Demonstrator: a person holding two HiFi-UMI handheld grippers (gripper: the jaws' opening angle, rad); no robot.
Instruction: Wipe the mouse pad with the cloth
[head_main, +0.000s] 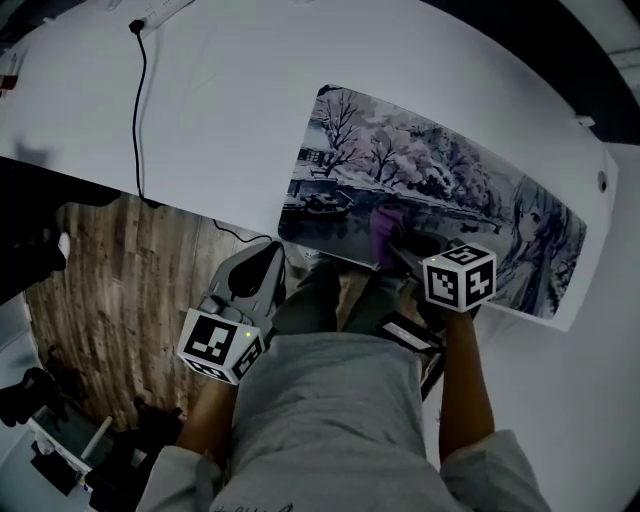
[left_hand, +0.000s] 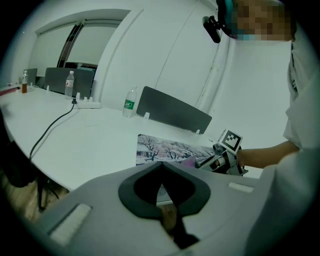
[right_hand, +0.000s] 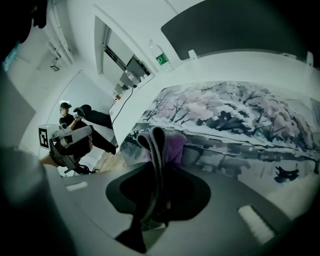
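The long mouse pad, printed with a snowy tree scene, lies on the white table. My right gripper is at the pad's near edge, shut on a purple cloth that rests on the pad. In the right gripper view the cloth bunches round the closed fingertips over the pad. My left gripper hangs off the table's near edge to the left of the pad, shut with nothing in it. The left gripper view shows the pad and the right gripper ahead.
A black cable runs across the table from a power strip and drops over the edge. A water bottle and a dark divider panel stand at the far side. Wooden floor lies below left.
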